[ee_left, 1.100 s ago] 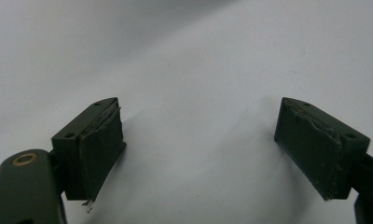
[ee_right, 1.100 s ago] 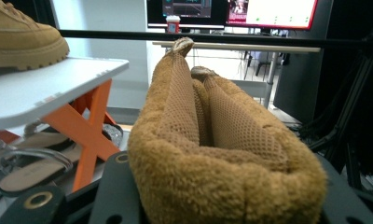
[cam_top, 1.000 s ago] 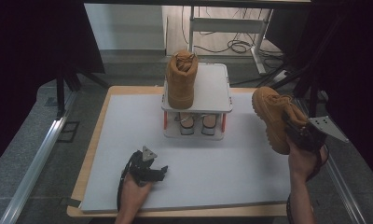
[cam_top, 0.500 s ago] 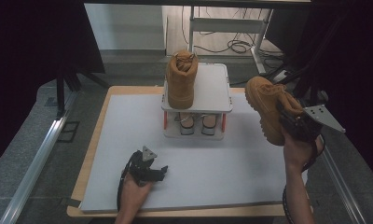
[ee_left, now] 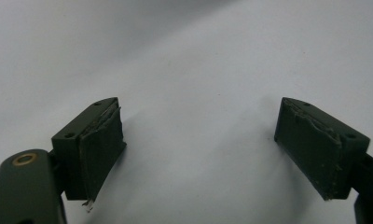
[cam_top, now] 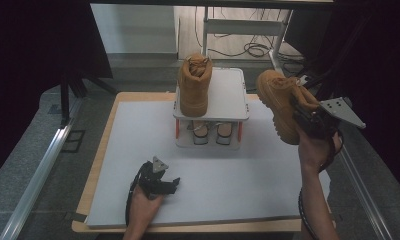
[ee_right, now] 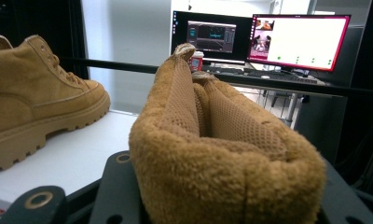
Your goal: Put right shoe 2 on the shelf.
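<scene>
1. A dim room with dark curtains surrounds a wooden desk (cam_top: pixel 104 150) covered by a white mat (cam_top: pixel 138 145); monitors glow behind in the right gripper view.
2. The tan suede ankle boot (cam_top: pixel 280 102) hangs in the air off the desk's right edge, well above the mat, toe pointing away and towards the rack, sole facing left and down.
3. The right gripper (cam_top: pixel 313 120) has its jaws clamped about halfway shut on the boot's padded collar (ee_right: pixel 222 154), so the boot's long axis runs straight out ahead of the jaws.
4. Its twin, a second tan suede boot (cam_top: pixel 194 85), stands upright on the left half of the small white two-tier shoe rack (cam_top: pixel 228 95); the right half of that top shelf is bare.
5. That bare spot lies left of and beyond the held boot, nearer the right hand, so the coming move likely carries it leftward to land parallel to its twin.
6. A pair of pale shoes (cam_top: pixel 210 134) sits on the lower tier.
7. The left gripper (cam_top: pixel 160 182) rests on the mat near the front edge, jaws wide apart and holding nothing.
</scene>
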`<state>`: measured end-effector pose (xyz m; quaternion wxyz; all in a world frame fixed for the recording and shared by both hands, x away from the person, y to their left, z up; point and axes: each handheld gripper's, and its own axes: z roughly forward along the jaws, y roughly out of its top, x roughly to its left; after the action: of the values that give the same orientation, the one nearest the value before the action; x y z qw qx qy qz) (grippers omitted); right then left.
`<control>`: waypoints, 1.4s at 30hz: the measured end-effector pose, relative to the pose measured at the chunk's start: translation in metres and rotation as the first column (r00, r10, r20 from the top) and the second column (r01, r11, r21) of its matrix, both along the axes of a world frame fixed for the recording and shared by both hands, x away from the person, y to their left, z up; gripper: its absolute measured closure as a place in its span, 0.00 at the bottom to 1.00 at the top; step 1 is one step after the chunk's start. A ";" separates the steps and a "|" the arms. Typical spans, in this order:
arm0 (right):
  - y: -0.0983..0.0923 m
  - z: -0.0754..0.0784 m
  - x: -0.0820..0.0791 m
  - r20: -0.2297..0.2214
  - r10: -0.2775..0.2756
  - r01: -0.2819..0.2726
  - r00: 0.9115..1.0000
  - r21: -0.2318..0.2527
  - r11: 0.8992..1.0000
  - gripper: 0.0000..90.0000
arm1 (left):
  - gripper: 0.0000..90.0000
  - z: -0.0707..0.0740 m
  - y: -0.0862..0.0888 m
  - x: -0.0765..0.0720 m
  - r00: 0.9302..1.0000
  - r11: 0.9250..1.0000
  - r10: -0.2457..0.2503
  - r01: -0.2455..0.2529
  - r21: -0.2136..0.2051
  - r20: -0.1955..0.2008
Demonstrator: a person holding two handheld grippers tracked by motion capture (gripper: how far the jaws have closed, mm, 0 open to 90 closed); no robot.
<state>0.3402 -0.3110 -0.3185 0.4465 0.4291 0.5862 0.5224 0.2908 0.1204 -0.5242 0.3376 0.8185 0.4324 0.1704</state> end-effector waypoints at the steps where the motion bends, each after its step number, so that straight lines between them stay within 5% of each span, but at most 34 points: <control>1: 0.002 0.002 0.002 0.001 0.002 -0.002 1.000 -0.001 1.000 0.62 | 0.17 0.000 0.000 0.000 1.000 1.000 0.000 0.000 -0.001 0.001; 19: 0.044 0.015 0.023 0.003 0.071 -0.071 0.997 -0.036 0.997 0.62 | 0.17 0.000 0.000 0.000 1.000 1.000 0.000 0.000 -0.002 0.002; 42: 0.099 0.005 0.058 -0.020 0.139 -0.140 0.990 -0.068 0.988 0.62 | 0.17 0.000 0.000 0.000 1.000 1.000 -0.001 0.001 0.000 0.004</control>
<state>0.3985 -0.2120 -0.3134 0.4190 0.3754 0.6360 0.5282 0.2905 0.1202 -0.5243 0.3384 0.8186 0.4312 0.1717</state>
